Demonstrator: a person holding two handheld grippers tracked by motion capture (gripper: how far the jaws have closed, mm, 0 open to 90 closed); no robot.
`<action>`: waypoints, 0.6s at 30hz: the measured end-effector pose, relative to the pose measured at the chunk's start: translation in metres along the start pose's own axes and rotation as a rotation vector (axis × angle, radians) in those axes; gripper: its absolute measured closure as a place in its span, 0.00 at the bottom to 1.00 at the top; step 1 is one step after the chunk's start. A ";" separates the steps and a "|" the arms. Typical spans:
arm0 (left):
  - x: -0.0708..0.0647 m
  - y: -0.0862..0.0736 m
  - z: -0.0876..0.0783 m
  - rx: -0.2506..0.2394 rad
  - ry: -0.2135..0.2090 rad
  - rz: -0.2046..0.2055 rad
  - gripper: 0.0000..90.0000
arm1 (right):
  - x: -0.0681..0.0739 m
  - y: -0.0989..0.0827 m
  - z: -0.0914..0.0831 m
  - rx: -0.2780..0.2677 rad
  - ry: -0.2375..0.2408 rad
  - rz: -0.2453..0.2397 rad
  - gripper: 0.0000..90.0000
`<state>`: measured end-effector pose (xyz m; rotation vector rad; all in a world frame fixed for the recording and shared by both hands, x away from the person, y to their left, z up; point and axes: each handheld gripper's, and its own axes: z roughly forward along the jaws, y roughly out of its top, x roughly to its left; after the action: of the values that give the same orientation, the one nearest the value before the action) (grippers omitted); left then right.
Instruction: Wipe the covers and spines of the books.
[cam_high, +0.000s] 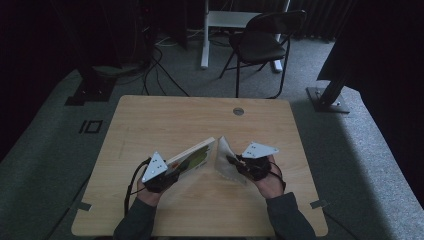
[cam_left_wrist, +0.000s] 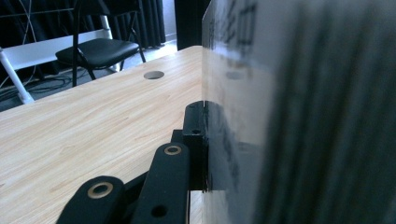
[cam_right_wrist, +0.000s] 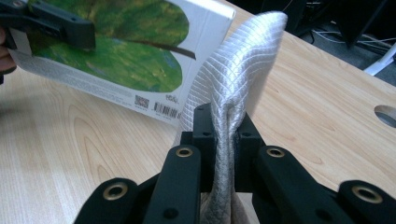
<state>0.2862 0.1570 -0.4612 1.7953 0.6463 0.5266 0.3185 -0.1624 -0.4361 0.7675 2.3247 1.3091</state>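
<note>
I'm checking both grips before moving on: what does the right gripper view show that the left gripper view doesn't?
Right gripper view alone: the right claw shut on a white woven cloth, and the box's green leaf print and barcode, with the left claw clamped on its far edge.

Left gripper view alone: the box edge-on and blurred, and a black chair beyond the table.

Both: the box, the wooden table and its round hole.

a light wooden table (cam_high: 150, 115) with a round hole (cam_high: 238, 111) near its far edge stands on grey carpet (cam_high: 45, 150). beyond it, a black folding chair (cam_high: 262, 42), dark curtains (cam_high: 320, 17) and floor cables (cam_high: 160, 70) in dim light.
</note>
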 end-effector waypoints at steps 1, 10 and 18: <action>0.000 0.000 0.000 -0.002 -0.002 -0.001 0.87 | 0.000 -0.002 0.002 0.005 0.002 0.007 0.93; -0.001 0.002 -0.002 -0.013 -0.007 -0.001 0.87 | 0.001 -0.004 0.010 0.024 0.006 0.005 0.93; -0.002 0.004 -0.003 -0.019 -0.011 -0.001 0.87 | 0.002 -0.006 0.017 0.036 0.017 0.013 0.93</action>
<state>0.2839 0.1567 -0.4570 1.7792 0.6325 0.5204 0.3248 -0.1524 -0.4501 0.7864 2.3663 1.2877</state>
